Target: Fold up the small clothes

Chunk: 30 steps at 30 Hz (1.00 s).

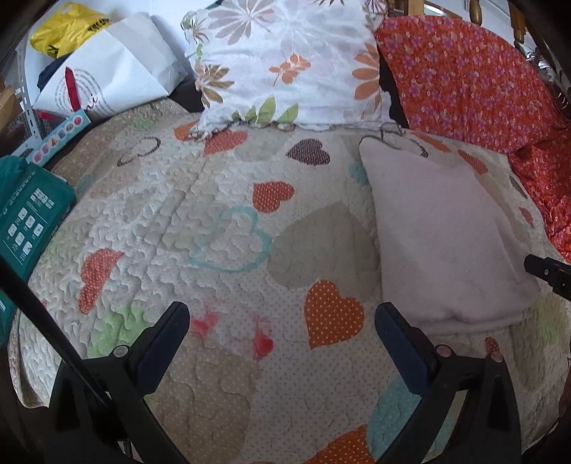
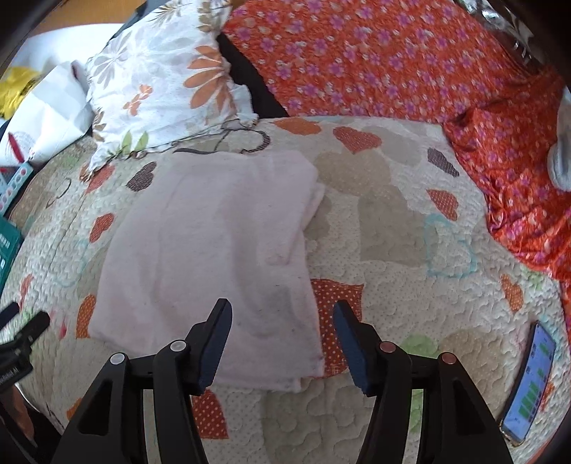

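The folded pink cloth [image 2: 207, 250] looks soft, light and limp; its corner at 6 o'clock is best pinched. Both the right gripper [image 2: 282, 339] and the left gripper [image 1: 282, 335] are seen open and empty.

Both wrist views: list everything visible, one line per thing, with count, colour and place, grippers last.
folded cloth: 1, pale pink, flat on quilt
quilt: 1, cream with coloured hearts, covering bed
floral pillow: 1, white with orange flowers, at head of quilt
flowered fabric: 1, orange-red with purple flowers, far right
phone: 1, screen lit, quilt's right edge
paper bag: 1, white, far left
plastic bag: 1, yellow, behind paper bag
box: 1, teal, left edge
left gripper: black, open, empty
right gripper: black, open, over cloth's near edge
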### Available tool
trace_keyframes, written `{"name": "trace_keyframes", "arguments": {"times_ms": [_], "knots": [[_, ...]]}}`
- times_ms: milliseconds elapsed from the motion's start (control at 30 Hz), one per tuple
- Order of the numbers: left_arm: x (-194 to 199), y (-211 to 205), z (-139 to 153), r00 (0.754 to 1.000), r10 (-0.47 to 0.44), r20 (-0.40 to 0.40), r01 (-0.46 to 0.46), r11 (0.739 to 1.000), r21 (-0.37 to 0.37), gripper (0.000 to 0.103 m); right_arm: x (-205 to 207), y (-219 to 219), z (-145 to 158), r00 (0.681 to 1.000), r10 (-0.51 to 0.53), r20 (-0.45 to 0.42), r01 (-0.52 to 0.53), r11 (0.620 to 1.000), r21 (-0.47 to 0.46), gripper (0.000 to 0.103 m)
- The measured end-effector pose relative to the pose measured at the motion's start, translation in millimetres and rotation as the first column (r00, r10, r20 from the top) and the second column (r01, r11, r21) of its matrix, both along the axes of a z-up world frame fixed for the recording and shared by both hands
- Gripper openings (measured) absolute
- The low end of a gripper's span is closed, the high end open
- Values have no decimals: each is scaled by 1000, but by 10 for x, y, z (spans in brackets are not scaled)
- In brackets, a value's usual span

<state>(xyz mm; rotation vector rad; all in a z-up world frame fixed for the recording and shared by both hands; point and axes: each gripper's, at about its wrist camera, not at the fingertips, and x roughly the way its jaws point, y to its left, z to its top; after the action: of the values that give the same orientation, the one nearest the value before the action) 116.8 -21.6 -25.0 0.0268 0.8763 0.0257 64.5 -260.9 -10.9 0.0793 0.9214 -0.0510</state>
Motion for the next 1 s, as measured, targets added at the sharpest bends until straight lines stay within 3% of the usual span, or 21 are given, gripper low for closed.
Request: {"name": "trace_keyframes", "arguments": {"times_ms": [267,633,1000], "knots": [[61,43,-175,997,6,-77,-8,999,-35,103,41,47,-61,1000,15,-4,-15,999,-34,66],[67,50,-224,995,7,-99,-11,999,-45,103,44,109,-86,999,40,-6,-40,998,-55,68],[125,168,-284,993,47,-110,-52,998,-39,103,72,-138,-59,999,-41,12,42,998,-48,68]]}}
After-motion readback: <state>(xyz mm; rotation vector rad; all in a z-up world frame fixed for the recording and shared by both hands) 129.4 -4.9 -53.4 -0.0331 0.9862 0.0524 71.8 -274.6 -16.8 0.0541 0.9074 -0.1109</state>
